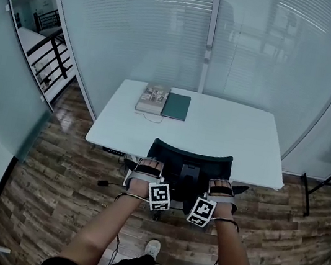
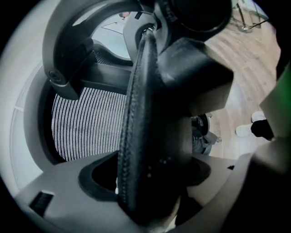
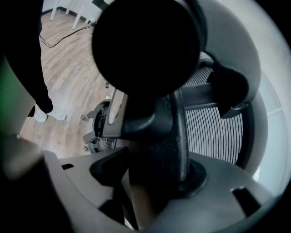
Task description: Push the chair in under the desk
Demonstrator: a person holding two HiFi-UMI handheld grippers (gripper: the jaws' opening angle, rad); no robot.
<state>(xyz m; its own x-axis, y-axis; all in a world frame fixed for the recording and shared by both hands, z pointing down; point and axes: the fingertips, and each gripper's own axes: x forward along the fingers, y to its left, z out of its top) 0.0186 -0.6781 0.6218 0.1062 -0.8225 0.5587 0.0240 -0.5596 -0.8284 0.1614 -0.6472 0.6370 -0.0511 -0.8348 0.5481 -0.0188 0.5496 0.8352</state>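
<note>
A black office chair [image 1: 190, 164] with a mesh back [image 2: 86, 123] stands at the near edge of the white desk [image 1: 240, 138], its seat mostly under the top. My left gripper [image 1: 146, 171] holds the left side of the chair's back. In the left gripper view the padded black rim [image 2: 145, 136] fills the space between the jaws of that gripper [image 2: 150, 182]. My right gripper [image 1: 221, 188] is on the right side of the back. The dark frame [image 3: 175, 136] sits between the jaws of the right gripper [image 3: 154, 177].
A book [image 1: 153, 98] and a dark green notebook [image 1: 177, 106] lie at the desk's far left. Frosted glass walls stand behind and beside the desk. A cable [image 1: 107, 183] lies on the wood floor at the left. My white shoe [image 1: 152, 248] is behind the chair base [image 3: 97, 127].
</note>
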